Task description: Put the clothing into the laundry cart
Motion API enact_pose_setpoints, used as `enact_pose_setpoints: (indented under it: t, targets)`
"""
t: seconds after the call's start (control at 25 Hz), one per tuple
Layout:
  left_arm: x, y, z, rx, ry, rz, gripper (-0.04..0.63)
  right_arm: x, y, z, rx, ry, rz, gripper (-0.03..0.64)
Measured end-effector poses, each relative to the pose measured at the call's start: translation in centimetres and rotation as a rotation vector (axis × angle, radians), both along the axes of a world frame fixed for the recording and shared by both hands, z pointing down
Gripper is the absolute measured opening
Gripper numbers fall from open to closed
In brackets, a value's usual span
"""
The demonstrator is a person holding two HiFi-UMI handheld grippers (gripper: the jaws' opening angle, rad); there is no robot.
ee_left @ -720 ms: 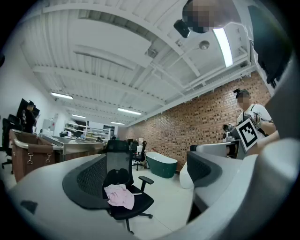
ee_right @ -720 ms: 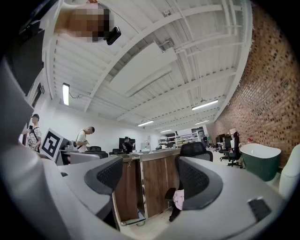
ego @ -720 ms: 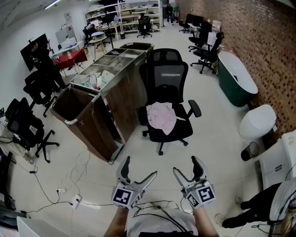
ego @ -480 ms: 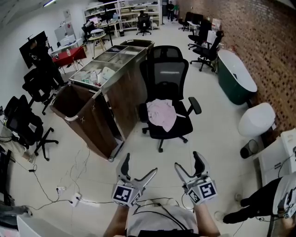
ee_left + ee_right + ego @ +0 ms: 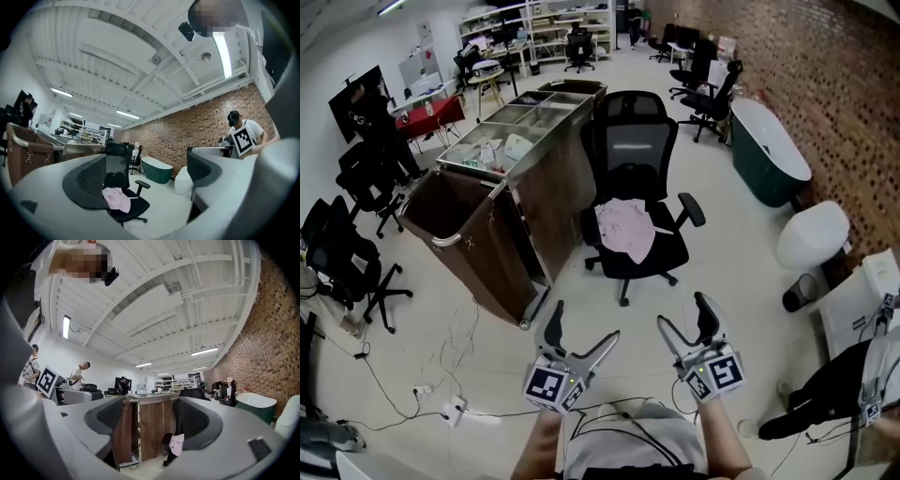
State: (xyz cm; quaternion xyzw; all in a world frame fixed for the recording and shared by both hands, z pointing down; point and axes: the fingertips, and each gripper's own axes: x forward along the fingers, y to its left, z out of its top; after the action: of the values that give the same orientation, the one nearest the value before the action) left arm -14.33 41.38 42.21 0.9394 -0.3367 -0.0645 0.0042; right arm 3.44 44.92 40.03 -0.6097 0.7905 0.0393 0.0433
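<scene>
- Pink garment (image 5: 625,228): crumpled in a loose heap on the seat of a black office chair (image 5: 633,150), one fold hanging towards the seat's front edge.
- Laundry cart (image 5: 558,192): wood-panelled, upright on the floor just beside the chair; brown bag compartment (image 5: 483,258) at its near end, open-topped.

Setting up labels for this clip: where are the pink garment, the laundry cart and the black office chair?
pink garment (image 5: 625,228): head view, middle of the crumpled cloth on the seat.
laundry cart (image 5: 559,201): head view, its wooden side panel.
black office chair (image 5: 630,150): head view, mesh backrest.
</scene>
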Motion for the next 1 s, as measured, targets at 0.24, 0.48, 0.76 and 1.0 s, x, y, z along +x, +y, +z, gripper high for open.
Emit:
enact_pose_setpoints:
  t: [0.24, 0.48, 0.76, 1.0]
  targets:
    - [-1.5, -1.3, 1.2, -0.036, 0.033, -0.031, 0.515, -0.6, 0.0, 1.3, -0.055, -0.013, 0.014, 0.394]
    - [-2.3, -3.8, 1.8, -0.057, 0.002, -0.073, 0.515, -1.2, -3.6, 2.1, -0.065, -0.029, -0.023, 0.394]
    - [-1.5, -10.9, 2.3, -0.085, -0.028, -0.152, 0.514, 0.5, -12.3, 3.4, -0.078, -0.093, -0.086, 0.394]
    - [2.7, -19.1, 1.5, -0.067, -0.055, -0.162, 0.515, 4.2, -20.8, 3.3, -0.044, -0.155, -0.104, 0.391]
